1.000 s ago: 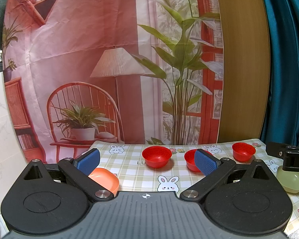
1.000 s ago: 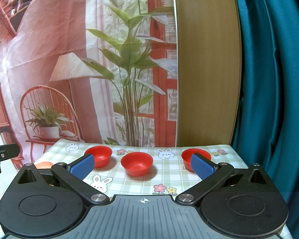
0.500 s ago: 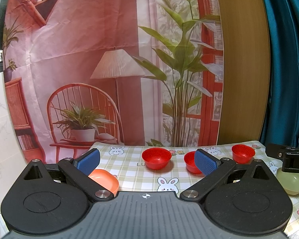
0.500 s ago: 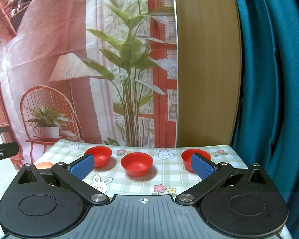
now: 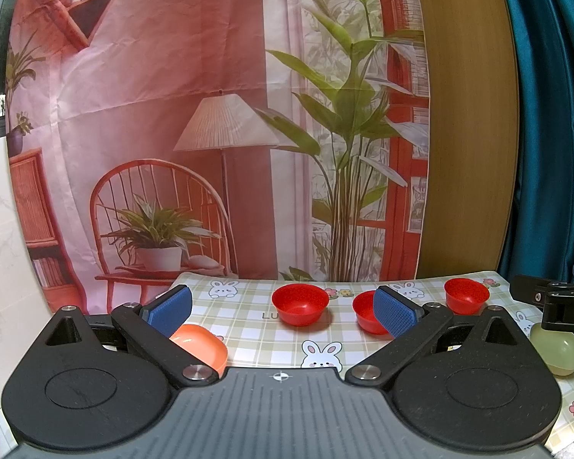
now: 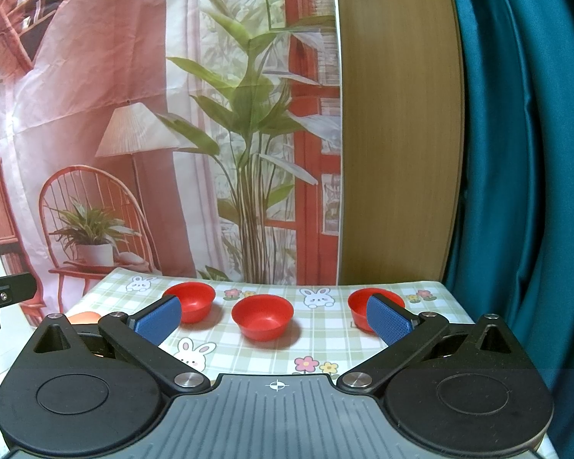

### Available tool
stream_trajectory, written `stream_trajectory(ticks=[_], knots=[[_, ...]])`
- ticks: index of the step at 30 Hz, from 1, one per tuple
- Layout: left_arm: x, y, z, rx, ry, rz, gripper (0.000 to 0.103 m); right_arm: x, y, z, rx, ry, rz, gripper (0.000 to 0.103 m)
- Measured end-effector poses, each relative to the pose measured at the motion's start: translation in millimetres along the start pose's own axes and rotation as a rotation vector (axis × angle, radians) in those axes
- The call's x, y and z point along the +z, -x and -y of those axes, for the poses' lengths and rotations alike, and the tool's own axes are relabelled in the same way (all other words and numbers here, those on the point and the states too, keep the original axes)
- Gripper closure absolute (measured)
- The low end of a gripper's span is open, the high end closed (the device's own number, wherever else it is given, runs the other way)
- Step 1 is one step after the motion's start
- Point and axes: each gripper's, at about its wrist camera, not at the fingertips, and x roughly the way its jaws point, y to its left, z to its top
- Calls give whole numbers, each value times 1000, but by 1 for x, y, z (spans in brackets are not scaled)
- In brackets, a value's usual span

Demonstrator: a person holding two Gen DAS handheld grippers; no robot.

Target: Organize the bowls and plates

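Three small red plastic bowls (image 5: 300, 303) (image 5: 366, 311) (image 5: 466, 295) stand in a far row on the bench (image 5: 248, 329) (one orange bowl (image 5: 203, 346) nearer left); both hand-held grippers, left (image 5: 283, 311) and right (image 6: 273, 319), hover level, jaws wide apart, empty.

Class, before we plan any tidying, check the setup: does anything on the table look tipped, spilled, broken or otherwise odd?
Nothing stands out. The three red bowls sit upright and apart on the checked tablecloth, with no spill visible. The orange dish and the pale green dish are partly hidden, so their state is unclear.
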Motion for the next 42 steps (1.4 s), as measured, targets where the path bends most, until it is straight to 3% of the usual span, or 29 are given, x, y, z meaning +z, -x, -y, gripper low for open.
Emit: stream_trajectory(ticks=[19, 26, 29, 33, 42], knots=[[1, -3, -2, 2, 20, -12, 1, 0, -1, -1, -1, 0, 0, 0], [8, -21, -4, 36, -12, 2, 1, 3, -5, 0, -8, 18, 24, 0], [16, -35, -4, 79, -60, 26, 1, 10, -14, 3, -9, 37, 43, 0], [29, -57, -13, 74, -50, 29, 1, 20, -35, 11, -5, 53, 55, 0], [33, -111, -24, 70, -55, -31, 1, 26, -101, 24, 28, 74, -4, 4]])
